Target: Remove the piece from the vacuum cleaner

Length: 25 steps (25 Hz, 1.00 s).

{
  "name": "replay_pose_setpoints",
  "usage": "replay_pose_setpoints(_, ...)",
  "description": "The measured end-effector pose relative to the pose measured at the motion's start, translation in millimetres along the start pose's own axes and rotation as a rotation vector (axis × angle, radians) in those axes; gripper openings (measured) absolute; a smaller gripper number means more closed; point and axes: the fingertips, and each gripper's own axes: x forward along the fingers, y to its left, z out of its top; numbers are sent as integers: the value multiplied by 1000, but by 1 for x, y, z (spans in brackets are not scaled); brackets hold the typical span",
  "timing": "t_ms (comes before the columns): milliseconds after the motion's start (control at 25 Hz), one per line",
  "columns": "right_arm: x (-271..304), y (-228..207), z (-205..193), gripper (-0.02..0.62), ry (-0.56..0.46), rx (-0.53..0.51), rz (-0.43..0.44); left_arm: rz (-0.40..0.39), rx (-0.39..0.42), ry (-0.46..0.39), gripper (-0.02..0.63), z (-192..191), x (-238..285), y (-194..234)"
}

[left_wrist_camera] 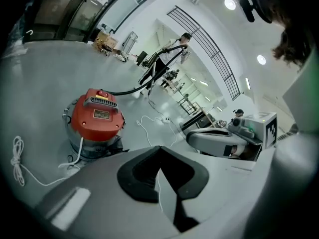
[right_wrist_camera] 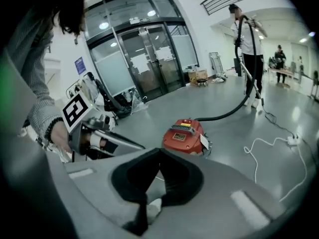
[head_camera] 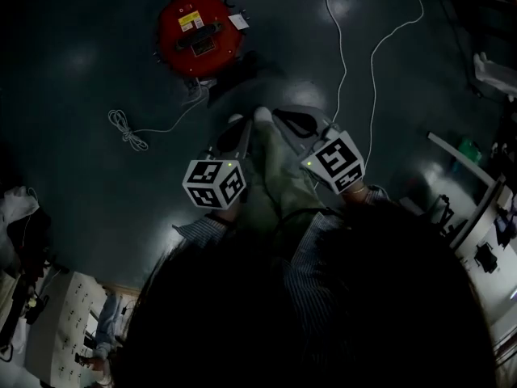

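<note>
The red vacuum cleaner stands on the dark floor ahead of me, clear of both grippers. It also appears in the left gripper view and in the right gripper view. Its black hose runs across the floor to a person holding the wand. My left gripper is shut with nothing in it. My right gripper is likewise shut and empty. Both are held side by side and point toward the vacuum. Which piece comes off I cannot tell.
A coiled white cable lies left of the vacuum, and another white cable loops along the floor at the right. A desk with gear stands at the right. Glass doors are behind the vacuum.
</note>
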Motion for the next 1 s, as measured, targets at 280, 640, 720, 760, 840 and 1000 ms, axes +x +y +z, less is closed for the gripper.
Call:
replay_pose_setpoints(280,55,-24,-39,3,84,-156,79,48,90,18,8,-14,43,63)
replay_pose_setpoints(640,102,-45,-91,25,186,-278,91,114,277,136,58,-53,90,115)
replay_pose_setpoints(720,110,-52,-101,39,220,-290,80,99,294,162,132,-62,99,119)
replay_pose_setpoints(760,114,-54,-105,47,231,-293,76,94,299,173,175,-66,103,121)
replay_pose_setpoints(840,122,-58,-109,64,242,-301,70,99,318,190,192,-72,107,125)
replay_pose_setpoints(1000,132,-66,-112,113,268,-345,38,132,337,175,215,-67,111,135)
